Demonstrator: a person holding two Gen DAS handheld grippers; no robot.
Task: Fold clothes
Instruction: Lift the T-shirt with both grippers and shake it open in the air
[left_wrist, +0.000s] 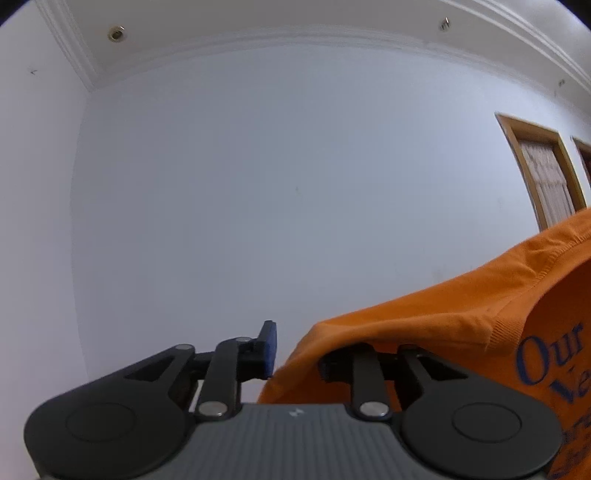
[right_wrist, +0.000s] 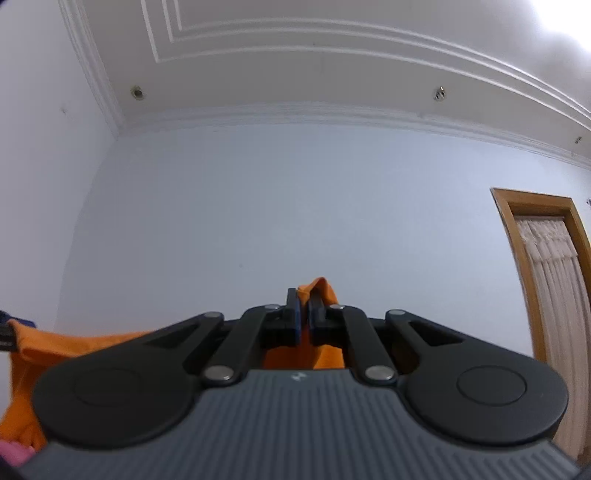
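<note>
The right gripper (right_wrist: 303, 317) has its blue-padded fingers (right_wrist: 294, 319) clenched on a fold of the orange shirt (right_wrist: 325, 291), a tuft of cloth poking up between the pads and more of it hanging below them. Only the right wrist view shows this pinch; it also shows the shirt stretching away low on the left, with a scrap of pink fabric (right_wrist: 14, 454) in the bottom corner.

The left gripper (left_wrist: 295, 350) looks different. Its left finger (left_wrist: 269, 349) stands bare against the wall, pad clear of the cloth, so the fingers are parted. The other finger is buried under the orange shirt (left_wrist: 443, 306), which drapes over it and runs off to the right; whether any cloth is caught there, I cannot tell. Only this view shows the blue lettering (left_wrist: 546, 354) printed on the shirt, beginning "Our".

Behind both grippers stands the pale wall (right_wrist: 277, 203), and beyond it a moulded ceiling (right_wrist: 295, 55) and a wood-framed doorway (right_wrist: 532, 206) with a light curtain (right_wrist: 554, 280).
</note>
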